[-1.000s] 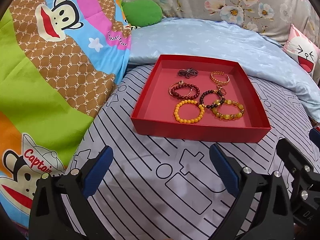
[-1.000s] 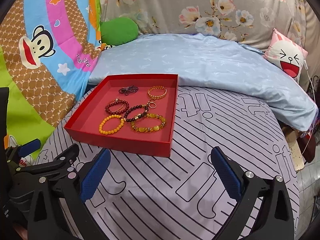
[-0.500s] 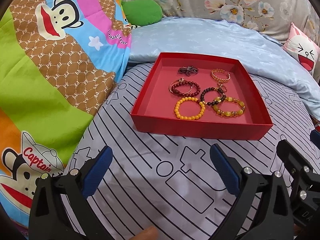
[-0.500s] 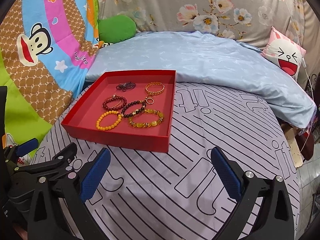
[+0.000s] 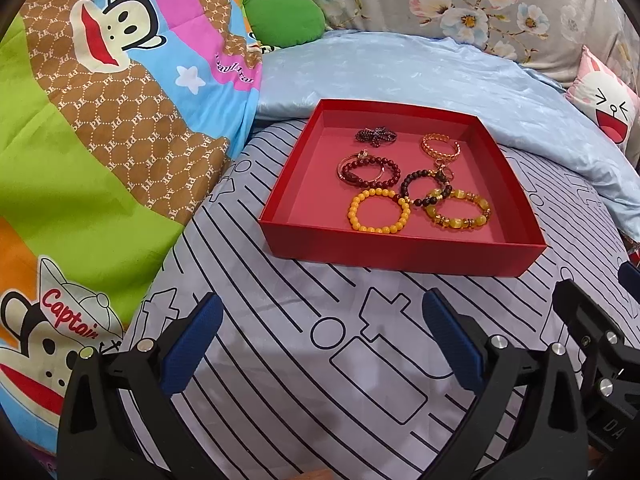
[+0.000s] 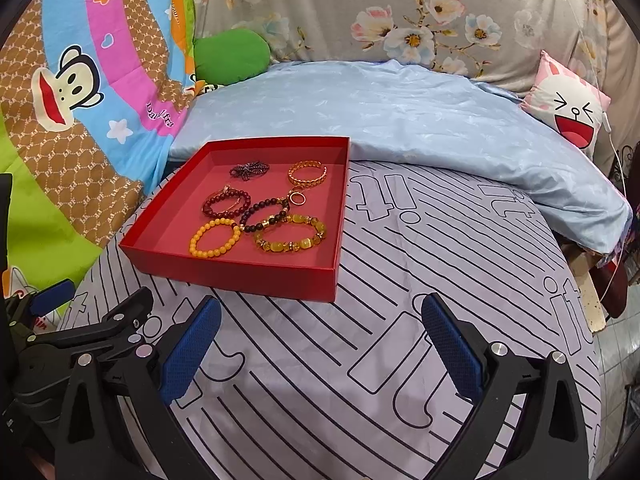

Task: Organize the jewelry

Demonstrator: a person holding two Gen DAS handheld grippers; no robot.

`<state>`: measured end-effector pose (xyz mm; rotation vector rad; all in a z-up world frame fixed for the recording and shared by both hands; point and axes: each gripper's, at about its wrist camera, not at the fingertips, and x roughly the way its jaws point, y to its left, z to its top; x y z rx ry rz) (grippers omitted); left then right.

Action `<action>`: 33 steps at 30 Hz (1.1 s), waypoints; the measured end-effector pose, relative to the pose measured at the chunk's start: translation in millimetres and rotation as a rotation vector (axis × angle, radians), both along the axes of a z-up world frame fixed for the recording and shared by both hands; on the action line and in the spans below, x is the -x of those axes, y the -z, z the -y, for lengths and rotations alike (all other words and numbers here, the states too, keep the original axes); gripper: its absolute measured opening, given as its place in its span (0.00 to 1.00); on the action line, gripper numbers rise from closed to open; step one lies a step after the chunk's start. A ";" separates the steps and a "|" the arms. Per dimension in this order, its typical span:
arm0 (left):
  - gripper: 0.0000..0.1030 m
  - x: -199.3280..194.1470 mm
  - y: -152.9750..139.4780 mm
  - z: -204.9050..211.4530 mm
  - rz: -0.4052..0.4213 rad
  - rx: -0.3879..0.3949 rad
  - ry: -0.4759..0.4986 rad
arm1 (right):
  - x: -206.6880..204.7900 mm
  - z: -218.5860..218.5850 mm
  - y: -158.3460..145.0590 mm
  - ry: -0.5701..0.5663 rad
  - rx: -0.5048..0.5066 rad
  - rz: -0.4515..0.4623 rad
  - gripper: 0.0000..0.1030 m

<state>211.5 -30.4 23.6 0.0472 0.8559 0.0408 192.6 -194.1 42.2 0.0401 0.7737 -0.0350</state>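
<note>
On the striped bedsheet (image 5: 280,360), your bracelets (image 5: 416,184) already sit in the red tray (image 5: 400,250) at twelve o'clock, both grippers (image 5: 320,344) (image 6: 320,344) spread empty, so little seems left.

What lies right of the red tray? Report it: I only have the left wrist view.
Observer: The striped sheet, then the bed's edge; a tiled floor shows beyond it.
Operator: Check the right gripper.
Observer: The right gripper is open, its fingers empty, short of the red tray.
Operator: Now the cartoon pillow.
Observer: A white cable hangs down beside the cartoon pillow.
</note>
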 end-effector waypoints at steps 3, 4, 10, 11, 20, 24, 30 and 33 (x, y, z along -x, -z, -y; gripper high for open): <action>0.93 0.3 0.5 -1.0 0.003 -0.002 -0.008 | 0.9 -1.3 2.5 0.000 -0.001 -0.002 0.94; 0.93 0.6 0.4 -1.0 0.003 -0.001 -0.009 | 0.7 -1.6 2.3 0.000 0.000 -0.002 0.94; 0.93 0.4 -0.2 -0.9 0.007 -0.009 -0.017 | 0.7 -1.9 3.0 0.000 0.001 -0.004 0.94; 0.93 0.0 0.1 -0.9 0.006 -0.010 -0.018 | 1.0 -2.0 3.4 0.000 0.002 -0.004 0.94; 0.93 1.1 1.9 -1.4 0.003 -0.010 -0.033 | 2.3 -2.3 4.5 0.002 0.001 -0.005 0.94; 0.93 1.5 1.7 -1.2 0.002 -0.011 -0.033 | 2.6 -2.6 5.2 0.003 0.002 -0.007 0.94; 0.93 1.5 1.3 -0.8 0.004 -0.014 -0.033 | 2.2 -2.2 4.9 0.003 0.002 -0.007 0.94; 0.93 1.8 1.6 -0.8 0.002 -0.010 -0.033 | 2.6 -2.4 5.1 0.003 0.003 -0.006 0.94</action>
